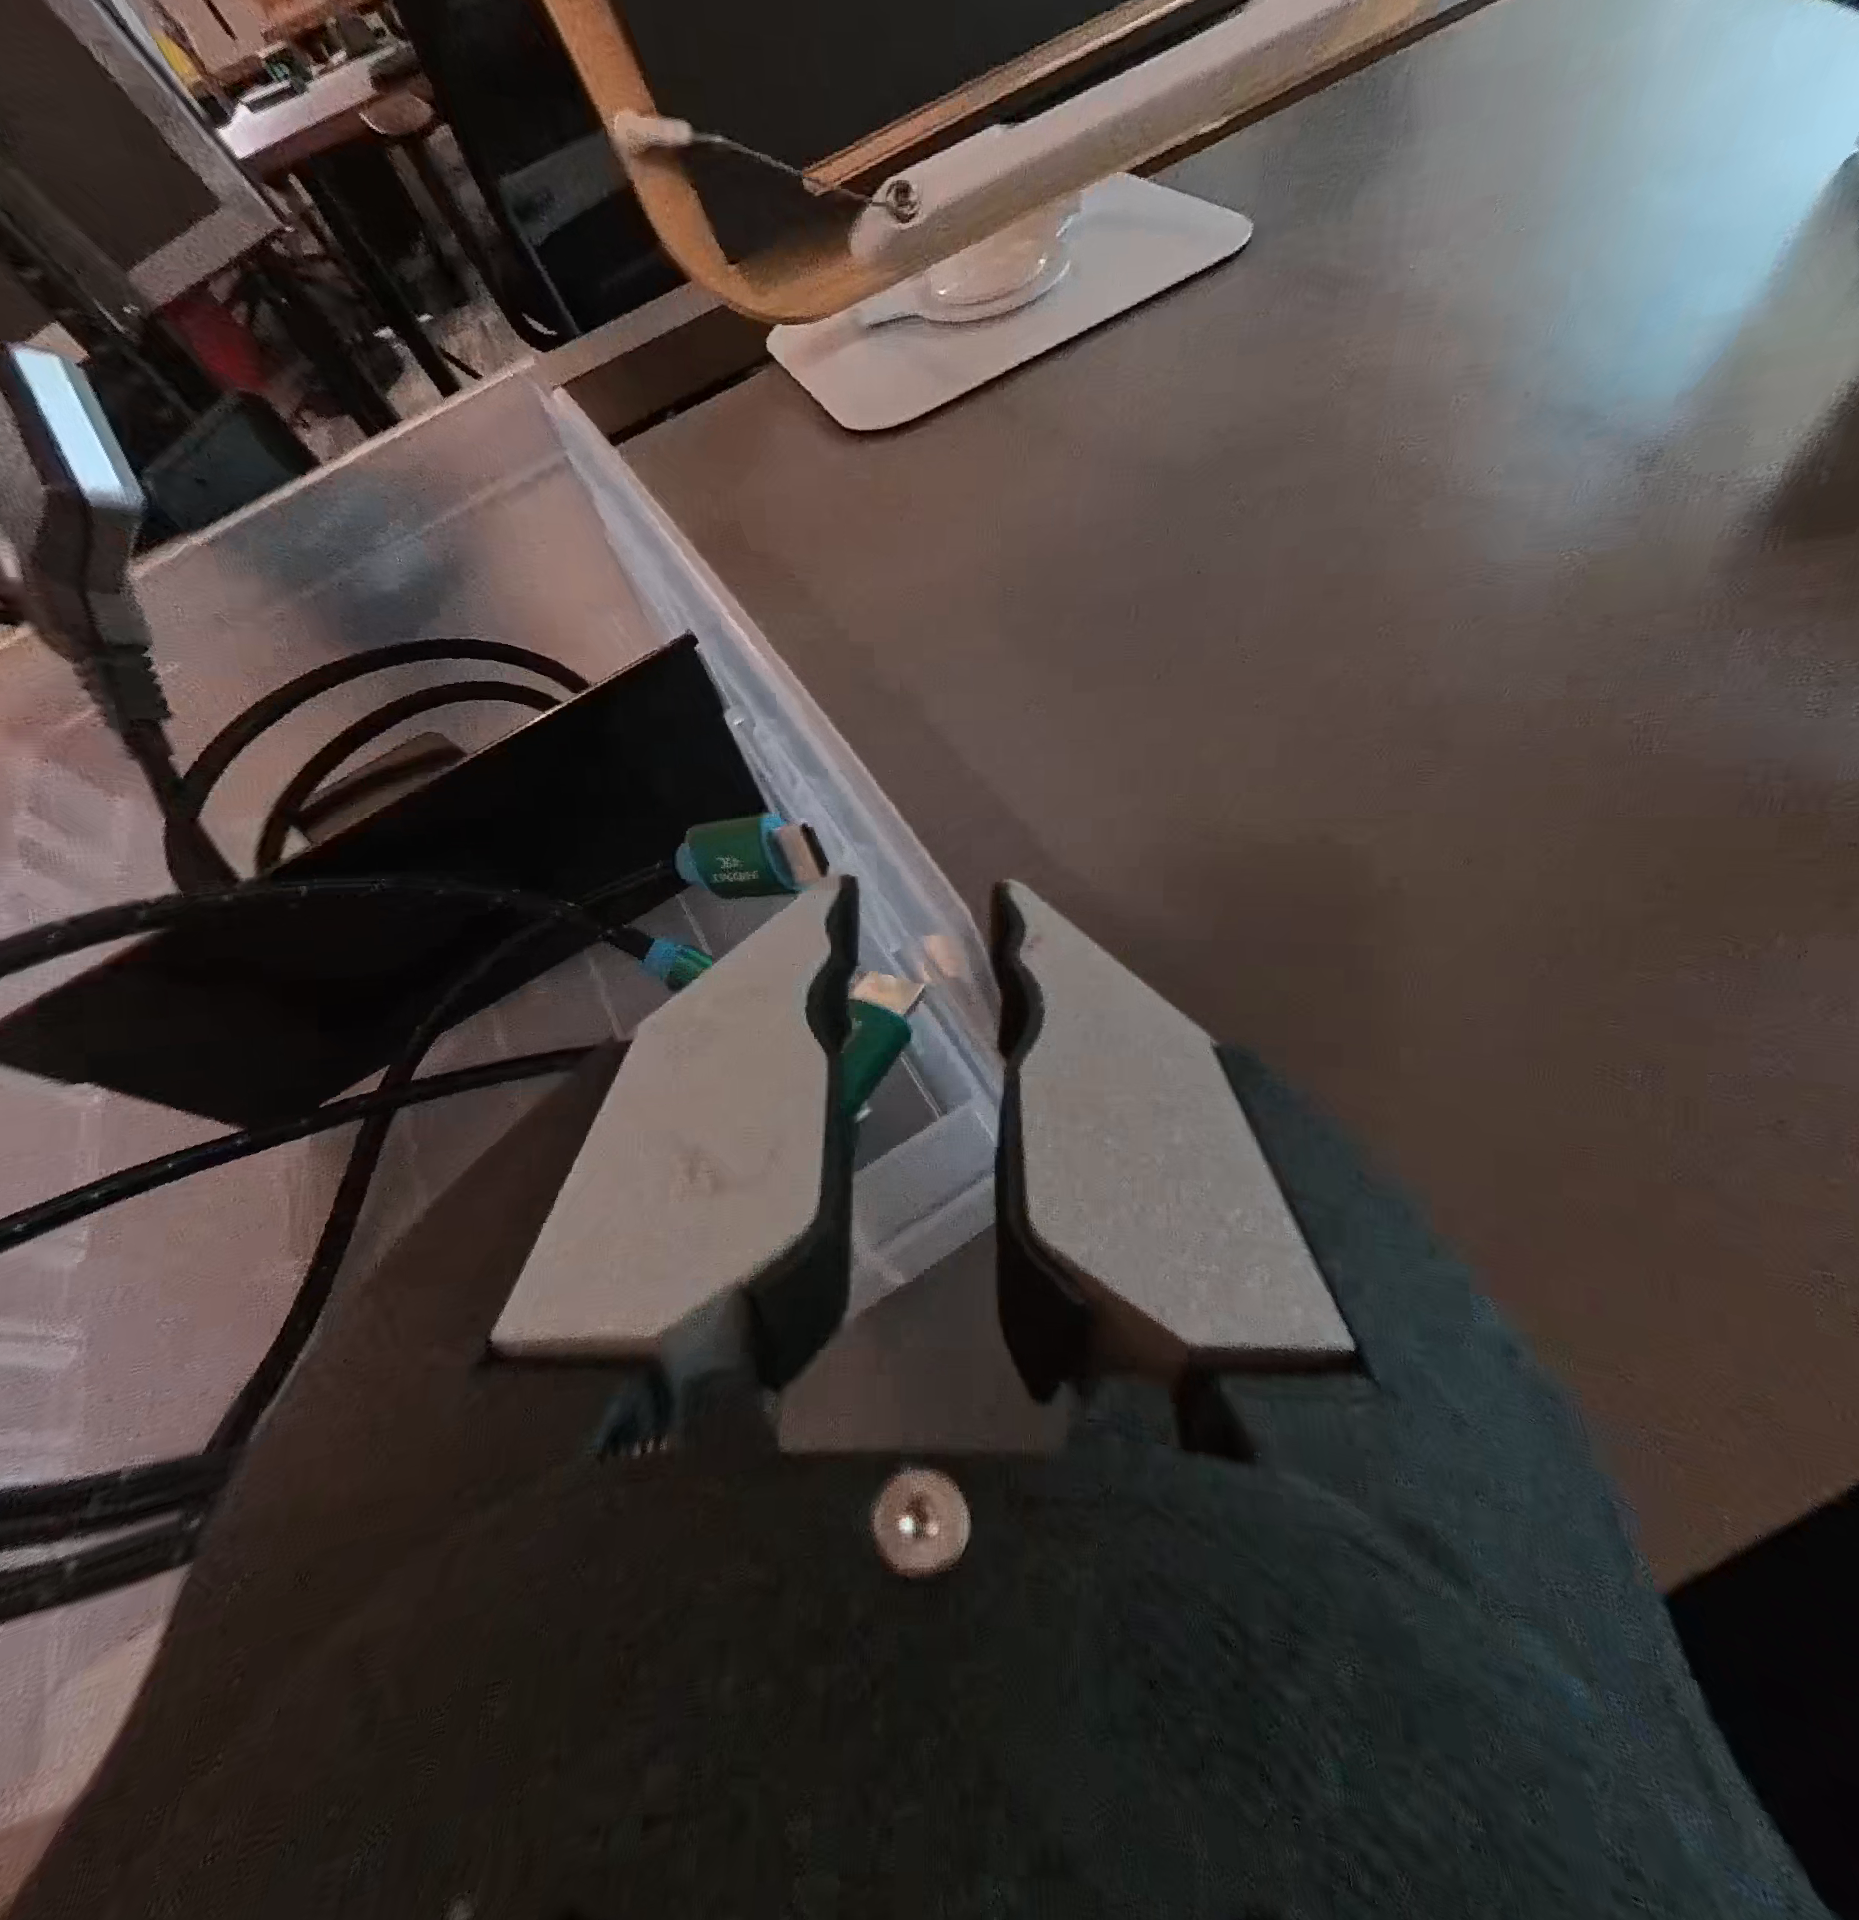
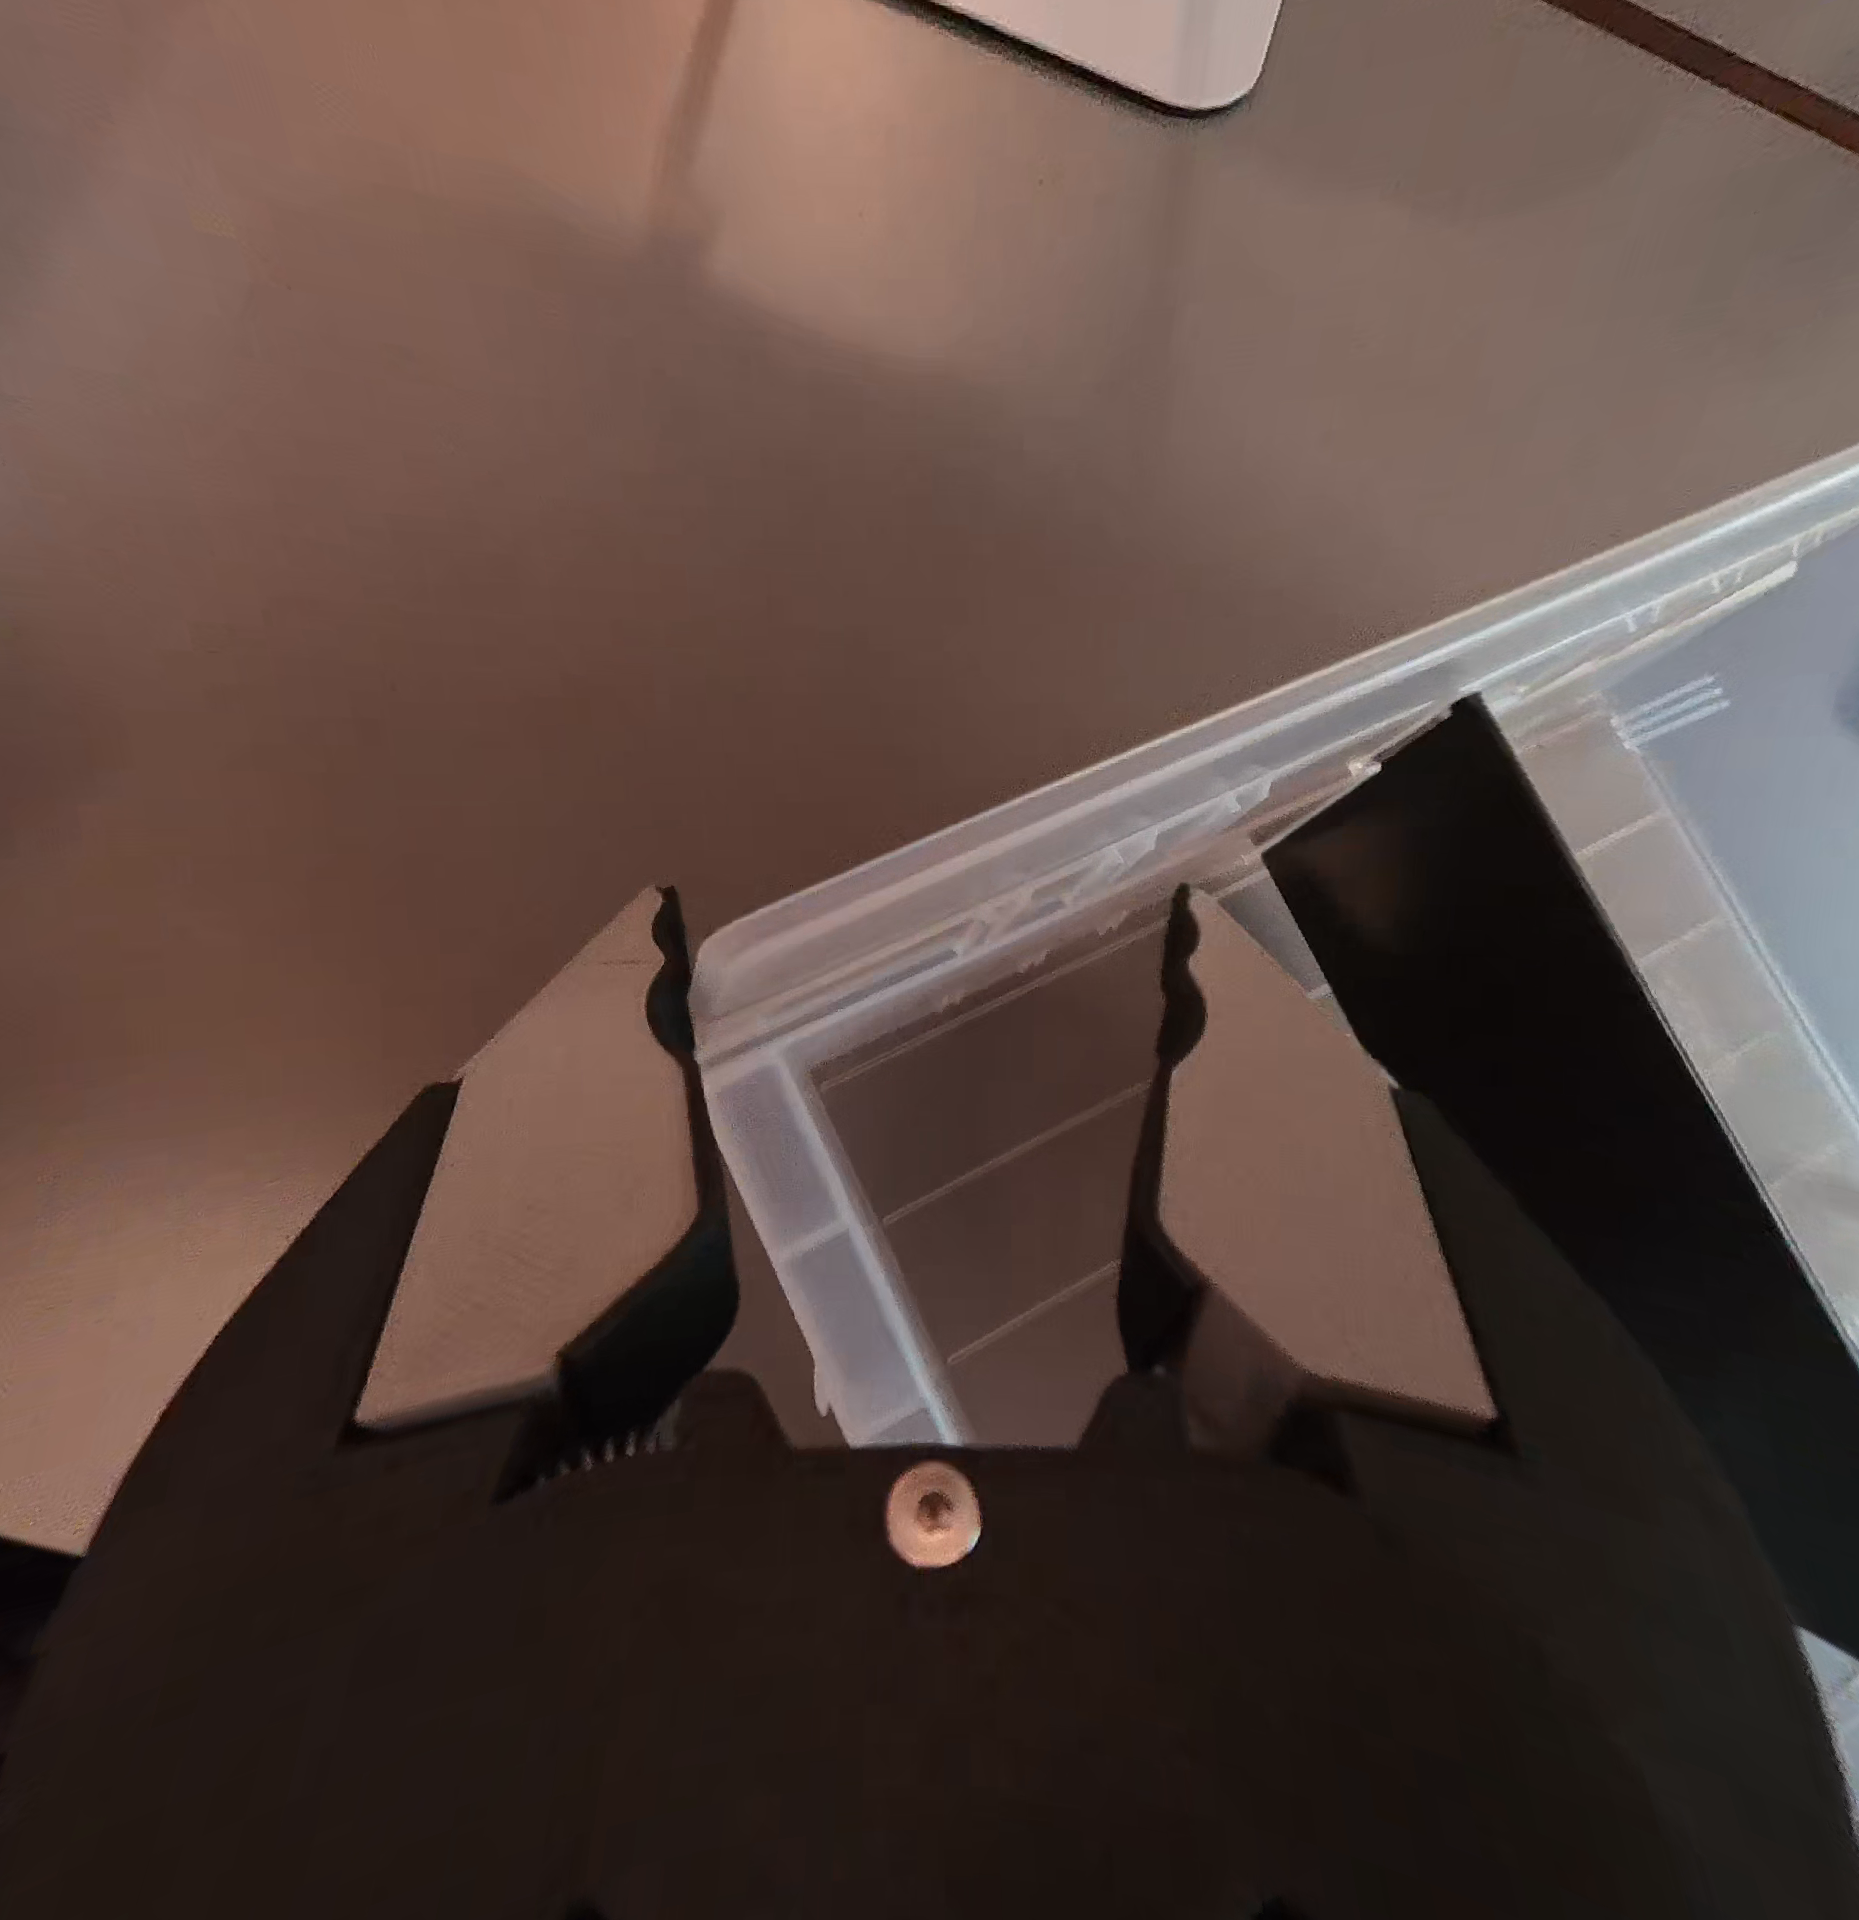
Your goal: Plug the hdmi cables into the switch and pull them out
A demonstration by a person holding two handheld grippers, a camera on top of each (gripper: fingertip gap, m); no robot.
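Note:
A black switch box (image 1: pixel 551 800) lies in a clear plastic bin (image 1: pixel 686 582) with black cables (image 1: pixel 312 1132) looped over it. A green HDMI plug (image 1: pixel 753 854) lies beside the box near the bin wall. A second green plug (image 1: pixel 881 1029) lies below the gap between my left gripper's fingers, close to the left finger. My left gripper (image 1: pixel 925 904) is open above the bin's near corner and holds nothing. A black plug with a silver end (image 1: pixel 83 499) stands up at the far left. My right gripper (image 2: pixel 925 904) is open and empty over a bin corner (image 2: pixel 759 966), with the black box (image 2: pixel 1444 935) to its right.
The bin sits on a dark brown table (image 1: pixel 1320 727). A monitor on a white stand base (image 1: pixel 1008 343) stands at the table's far side, and its corner also shows in the right wrist view (image 2: pixel 1164 52). Other desks and chairs stand beyond the bin at the upper left.

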